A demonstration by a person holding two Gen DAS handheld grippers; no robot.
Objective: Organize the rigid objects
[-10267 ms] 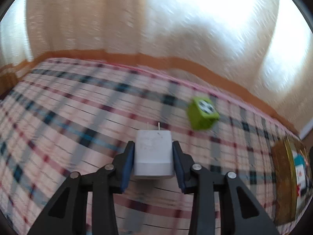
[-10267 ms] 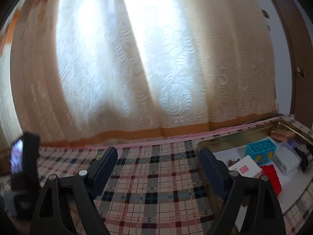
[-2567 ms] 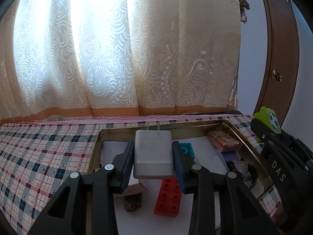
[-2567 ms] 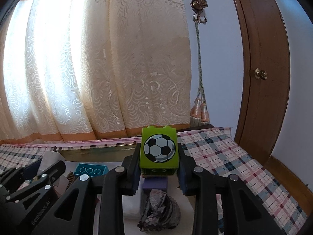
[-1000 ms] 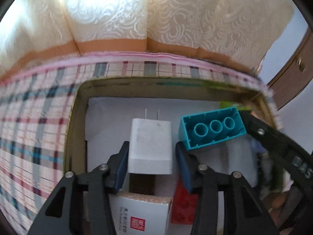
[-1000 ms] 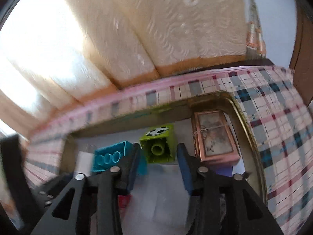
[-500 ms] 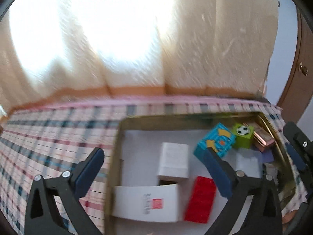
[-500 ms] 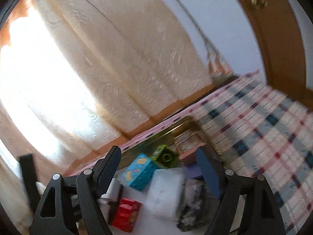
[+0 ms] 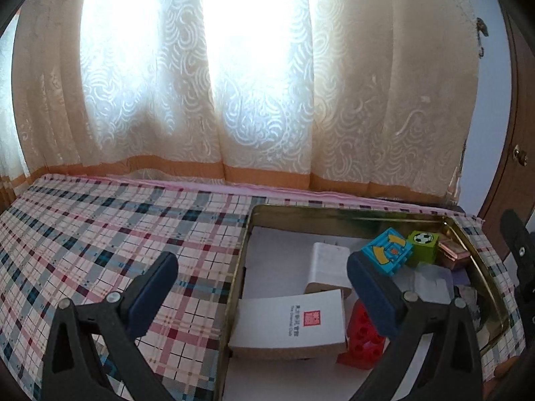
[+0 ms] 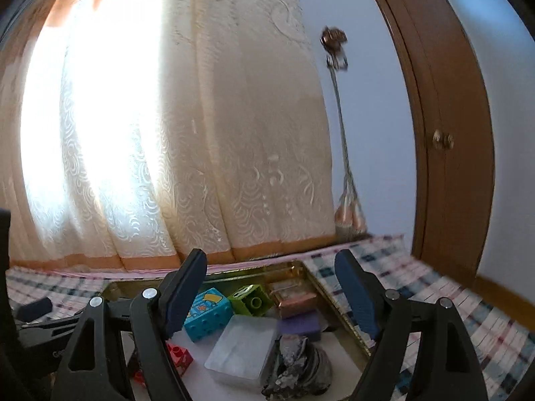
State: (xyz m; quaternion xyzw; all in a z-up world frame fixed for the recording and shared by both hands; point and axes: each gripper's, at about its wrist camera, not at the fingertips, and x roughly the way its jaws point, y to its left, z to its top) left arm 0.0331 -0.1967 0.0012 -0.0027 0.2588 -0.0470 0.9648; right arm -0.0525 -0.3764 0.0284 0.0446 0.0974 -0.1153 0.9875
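A gold metal tray sits on the plaid tablecloth at the right. In it lie a white charger, a blue brick, a green football brick, a red brick and a white box. My left gripper is open and empty above the tray's left edge. My right gripper is open and empty above the tray, with the blue brick and green brick between its fingers in view.
The tray also holds a copper box, a clear plastic case, a purple block and a crumpled dark object. Plaid cloth stretches left. Curtains hang behind. A wooden door stands at the right.
Both grippers have drawn back and up from the tray, open and empty. The white charger and the green brick stay in the tray where they were let go.
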